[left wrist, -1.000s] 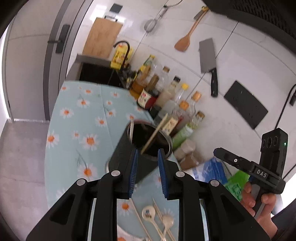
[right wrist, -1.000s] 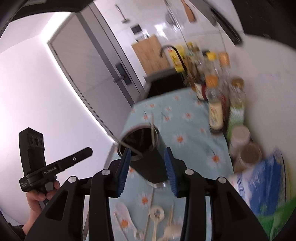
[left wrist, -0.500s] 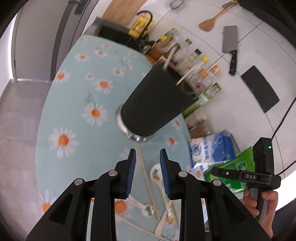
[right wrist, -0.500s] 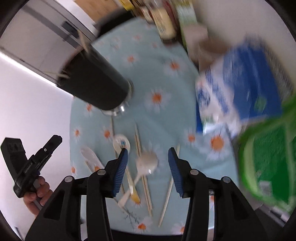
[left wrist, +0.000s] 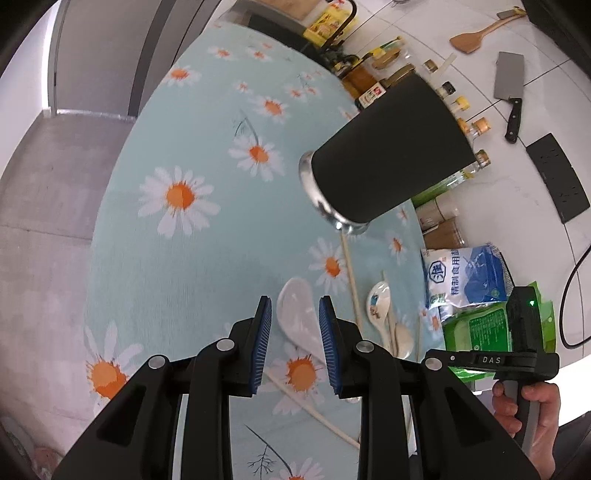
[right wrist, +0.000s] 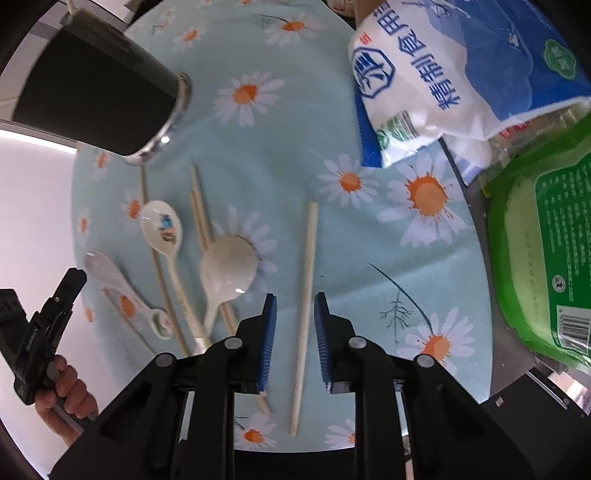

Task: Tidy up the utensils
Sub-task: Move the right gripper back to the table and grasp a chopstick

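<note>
A black utensil holder (left wrist: 388, 155) stands on the daisy tablecloth (left wrist: 207, 258); it also shows in the right wrist view (right wrist: 96, 96). My left gripper (left wrist: 294, 314) is open, its pads on either side of a white ceramic spoon (left wrist: 299, 317). My right gripper (right wrist: 294, 314) is open, its pads straddling a single wooden chopstick (right wrist: 306, 295). Left of that chopstick lie a plain white spoon (right wrist: 225, 269), a spoon with a cartoon print (right wrist: 164, 229), another white spoon (right wrist: 122, 295) and more chopsticks (right wrist: 201, 218).
A blue-and-white salt bag (right wrist: 443, 74) and a green packet (right wrist: 543, 258) lie at the table's right. Sauce bottles (left wrist: 373, 81) line the wall behind the holder. A cleaver (left wrist: 509, 92) and wooden spatula (left wrist: 476, 35) hang on the wall.
Both grippers have dropped from the holder's rim down to the utensils on the cloth. The left now straddles a white spoon, the right a chopstick. Both stay open.
</note>
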{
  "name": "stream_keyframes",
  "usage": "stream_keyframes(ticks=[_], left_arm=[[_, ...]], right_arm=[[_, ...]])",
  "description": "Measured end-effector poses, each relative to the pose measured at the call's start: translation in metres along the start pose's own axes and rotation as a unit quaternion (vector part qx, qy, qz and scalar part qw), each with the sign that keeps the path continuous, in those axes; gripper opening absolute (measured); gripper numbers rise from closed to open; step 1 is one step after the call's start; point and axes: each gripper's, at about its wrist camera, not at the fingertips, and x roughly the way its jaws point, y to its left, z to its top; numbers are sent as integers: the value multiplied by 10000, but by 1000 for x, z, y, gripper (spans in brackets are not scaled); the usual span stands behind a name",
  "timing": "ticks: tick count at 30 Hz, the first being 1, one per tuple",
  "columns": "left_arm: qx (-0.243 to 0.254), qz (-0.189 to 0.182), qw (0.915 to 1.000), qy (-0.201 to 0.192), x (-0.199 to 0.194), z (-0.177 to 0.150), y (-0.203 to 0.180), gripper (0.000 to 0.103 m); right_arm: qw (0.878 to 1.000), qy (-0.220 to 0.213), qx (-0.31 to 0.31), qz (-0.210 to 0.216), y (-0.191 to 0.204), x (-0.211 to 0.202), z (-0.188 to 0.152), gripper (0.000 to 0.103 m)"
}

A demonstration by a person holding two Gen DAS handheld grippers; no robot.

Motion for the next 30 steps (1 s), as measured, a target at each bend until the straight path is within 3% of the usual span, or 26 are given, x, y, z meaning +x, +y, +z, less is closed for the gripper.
stream_keyframes(ticks=[9, 14, 18, 24, 26, 30], left_arm=[[8, 13, 9999, 165, 9, -1, 8, 25], [23, -2, 9997, 227, 13, -1, 9, 25], [131, -9, 9996, 257, 19, -2, 5, 25], [126, -19, 9995, 297, 22, -2, 6, 25], [99, -26, 9995, 305, 23, -2, 6, 25], [82, -29, 9995, 289, 24, -1, 5, 25]], right_arm=[[9988, 217, 108, -418, 16, 26, -7, 17], [9973, 123, 6, -725, 25, 34, -14, 14], [9945, -47, -9, -1042, 40, 41, -22, 6], [9960, -109, 101, -886, 39, 45, -28, 5], [9985, -39, 74, -548, 31, 44, -29, 5], [9987, -201, -52, -457, 31, 32, -32, 5]])
